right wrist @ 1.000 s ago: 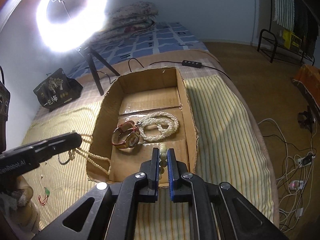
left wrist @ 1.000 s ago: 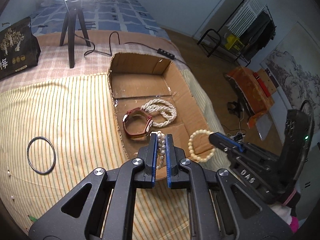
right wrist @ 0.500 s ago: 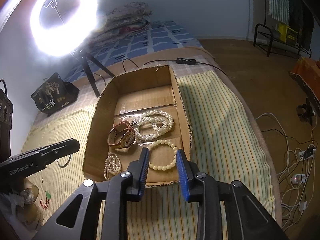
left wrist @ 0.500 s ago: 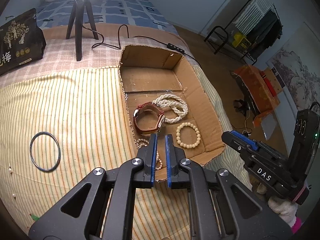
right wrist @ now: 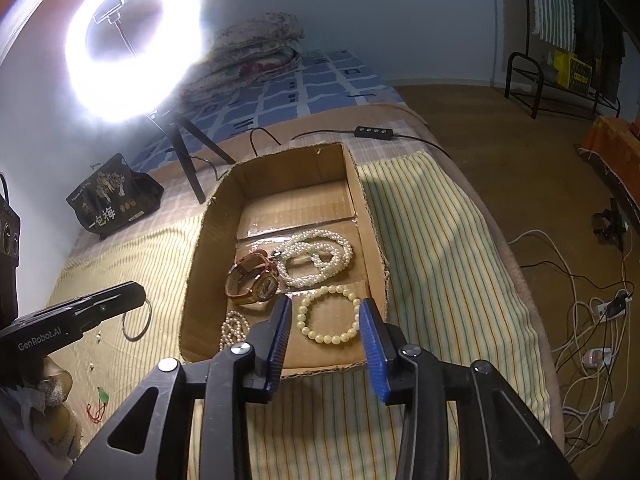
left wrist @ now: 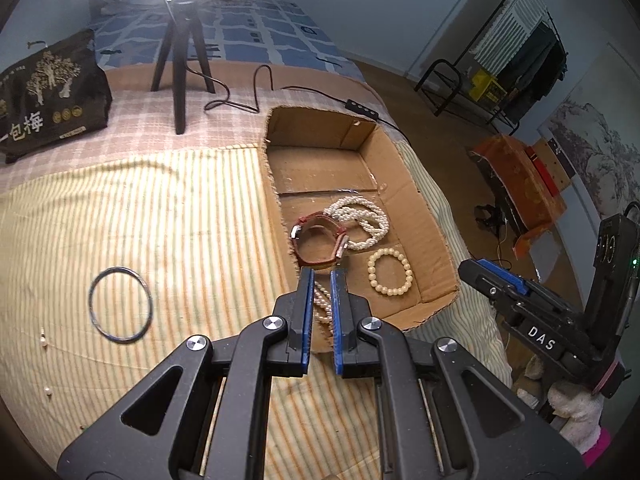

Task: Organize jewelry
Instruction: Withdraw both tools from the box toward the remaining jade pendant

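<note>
An open cardboard box (left wrist: 436, 232) (right wrist: 200, 248) lies on the striped bedcover. In it are a brown watch (left wrist: 318, 240) (right wrist: 252, 280), a twisted pearl necklace (left wrist: 364, 220) (right wrist: 316, 256), a cream bead bracelet (left wrist: 390, 272) (right wrist: 330, 314) and a thin pearl strand (left wrist: 322, 306) (right wrist: 234, 328) at the near left corner. My left gripper (left wrist: 320, 276) hangs above that strand, jaws slightly apart and empty. My right gripper (right wrist: 326, 308) is open and empty above the bead bracelet. A dark bangle (left wrist: 120, 306) (right wrist: 138, 318) lies on the cover left of the box.
A ring light on a tripod (right wrist: 132, 40) (left wrist: 180, 44) and a black bag (left wrist: 48, 96) (right wrist: 114, 196) stand behind. Small loose pearls (left wrist: 42, 342) lie on the cover at far left. A cable with a remote (left wrist: 360, 108) runs behind the box. The bed edge drops off on the right.
My right gripper let the bead bracelet go into the box and opened wide. My left gripper released the pearl strand into the box corner, and both pulled back.
</note>
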`<state>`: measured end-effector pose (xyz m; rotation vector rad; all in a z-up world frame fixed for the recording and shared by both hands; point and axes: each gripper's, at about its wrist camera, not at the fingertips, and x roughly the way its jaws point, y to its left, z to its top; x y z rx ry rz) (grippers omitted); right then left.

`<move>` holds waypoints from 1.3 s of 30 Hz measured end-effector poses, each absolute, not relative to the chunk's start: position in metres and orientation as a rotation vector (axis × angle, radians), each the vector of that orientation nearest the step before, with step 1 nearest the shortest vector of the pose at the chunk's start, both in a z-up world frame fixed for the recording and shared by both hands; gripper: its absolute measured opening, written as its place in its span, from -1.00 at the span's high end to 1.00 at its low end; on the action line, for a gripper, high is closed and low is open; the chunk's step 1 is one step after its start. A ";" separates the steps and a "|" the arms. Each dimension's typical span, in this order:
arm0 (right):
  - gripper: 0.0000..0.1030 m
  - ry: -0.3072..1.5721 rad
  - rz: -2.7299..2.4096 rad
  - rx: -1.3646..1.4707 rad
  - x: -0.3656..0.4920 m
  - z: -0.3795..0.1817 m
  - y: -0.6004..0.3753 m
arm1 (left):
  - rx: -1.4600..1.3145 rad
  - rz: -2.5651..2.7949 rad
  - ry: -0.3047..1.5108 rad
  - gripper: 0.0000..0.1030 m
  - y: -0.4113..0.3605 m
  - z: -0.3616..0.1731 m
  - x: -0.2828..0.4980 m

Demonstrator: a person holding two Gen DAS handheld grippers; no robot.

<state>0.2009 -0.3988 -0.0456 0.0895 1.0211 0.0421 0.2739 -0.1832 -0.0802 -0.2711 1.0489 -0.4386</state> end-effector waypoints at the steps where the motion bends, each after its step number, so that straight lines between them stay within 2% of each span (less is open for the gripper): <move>1: 0.26 1.018 0.044 0.089 0.201 -0.044 -0.397 | -0.270 -0.435 1.046 0.89 -0.181 -0.079 0.273; 6: 0.12 0.999 0.058 0.080 0.202 -0.040 -0.385 | -0.274 -0.401 1.030 0.89 -0.158 -0.074 0.272; 19: 0.00 0.962 0.142 0.034 0.205 -0.036 -0.342 | -0.271 -0.283 0.998 0.89 -0.083 -0.066 0.262; 33: -0.01 1.024 0.301 -0.054 0.206 -0.050 -0.267 | -0.248 -0.184 1.002 0.89 -0.005 -0.075 0.230; 39: -0.16 1.048 0.346 -0.078 0.209 -0.059 -0.241 | -0.250 -0.173 1.011 0.89 0.020 -0.080 0.207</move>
